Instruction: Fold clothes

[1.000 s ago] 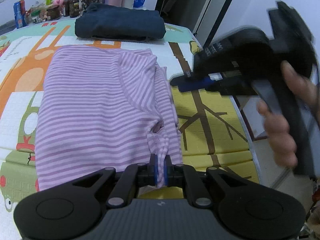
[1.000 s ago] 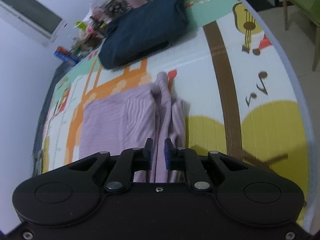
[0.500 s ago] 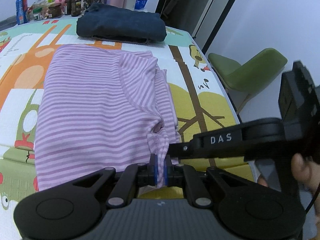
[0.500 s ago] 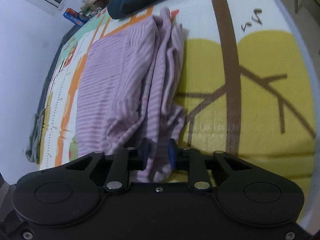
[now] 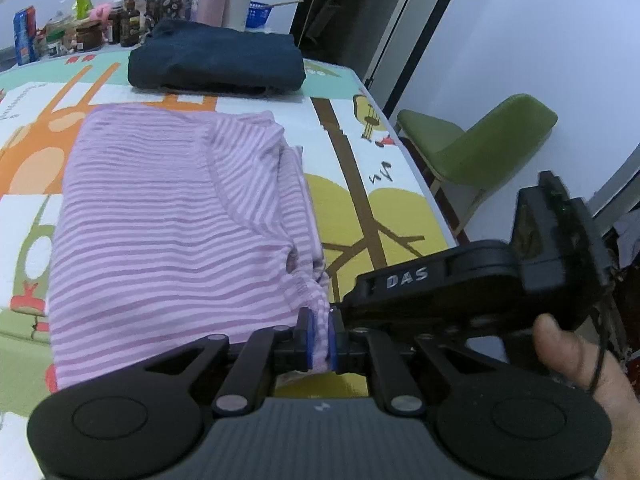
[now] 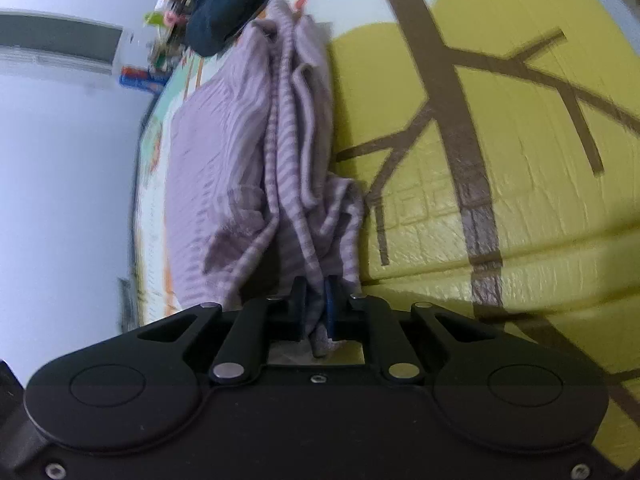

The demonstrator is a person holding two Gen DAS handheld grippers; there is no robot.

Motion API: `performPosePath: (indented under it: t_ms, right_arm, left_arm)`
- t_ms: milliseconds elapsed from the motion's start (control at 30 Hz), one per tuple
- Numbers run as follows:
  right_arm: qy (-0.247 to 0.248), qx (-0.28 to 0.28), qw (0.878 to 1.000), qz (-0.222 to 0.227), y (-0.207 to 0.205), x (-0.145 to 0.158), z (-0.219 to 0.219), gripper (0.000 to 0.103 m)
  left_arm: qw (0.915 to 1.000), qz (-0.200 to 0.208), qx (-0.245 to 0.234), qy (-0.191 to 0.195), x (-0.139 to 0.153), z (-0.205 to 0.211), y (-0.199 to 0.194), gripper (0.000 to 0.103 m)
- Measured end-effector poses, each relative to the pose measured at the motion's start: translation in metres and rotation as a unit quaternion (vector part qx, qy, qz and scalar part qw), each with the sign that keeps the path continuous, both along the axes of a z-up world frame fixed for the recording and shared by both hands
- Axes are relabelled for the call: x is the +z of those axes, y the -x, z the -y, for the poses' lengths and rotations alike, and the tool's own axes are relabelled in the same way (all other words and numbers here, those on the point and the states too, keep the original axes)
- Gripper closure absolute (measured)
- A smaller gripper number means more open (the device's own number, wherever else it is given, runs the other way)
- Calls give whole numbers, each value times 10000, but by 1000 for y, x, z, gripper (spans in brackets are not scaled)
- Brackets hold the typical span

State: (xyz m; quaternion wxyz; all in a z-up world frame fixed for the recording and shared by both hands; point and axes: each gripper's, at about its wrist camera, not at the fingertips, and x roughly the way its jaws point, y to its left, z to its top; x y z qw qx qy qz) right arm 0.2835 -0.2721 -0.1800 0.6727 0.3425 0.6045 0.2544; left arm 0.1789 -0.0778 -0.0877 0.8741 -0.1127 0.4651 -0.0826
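Two-point pinch on the near edge of the striped shirt

My left gripper (image 5: 318, 336) was clamped on the hem of the striped shirt (image 5: 172, 216), which lay flat on the play mat (image 5: 400, 208) ahead of my fingertips. My right gripper (image 6: 316, 308) was closing on the bunched layers just beside it, cloth between the pads. I judged both pinches were placed to carry one edge over evenly.

shirt (image 5: 172, 216): lilac stripes | folded garment (image 5: 216, 60): navy, possibly black
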Motion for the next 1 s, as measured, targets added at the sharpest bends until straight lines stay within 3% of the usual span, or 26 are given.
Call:
performPosePath:
  t_ms: [100, 233, 300, 433, 467, 700, 1000]
  right_arm:
    - [-93, -128, 9999, 30, 1, -2, 11, 94]
    - [173, -351, 9983, 429, -3, 23, 28, 94]
    - [207, -401, 9968, 657, -12, 37, 32, 90]
    - [160, -235, 9956, 892, -43, 53, 15, 70]
    - [240, -177, 9950, 950, -52, 56, 6, 69]
    - [796, 251, 9892, 1205, -106, 70, -48, 71]
    - [1356, 625, 9829, 1078, -134, 55, -77, 76]
  left_arm:
    - [10000, -11, -33, 44, -7, 3, 1, 94]
    - [10000, 27, -35, -36, -12, 7, 1, 94]
    - [10000, 3, -5, -10, -15, 7, 0, 94]
    - [10000, -13, 50, 8, -16, 7, 0, 94]
    - [10000, -16, 53, 5, -17, 7, 0, 94]
    - [10000, -24, 48, 1, -18, 8, -1, 94]
    - [9999, -48, 62, 122, -22, 5, -4, 94]
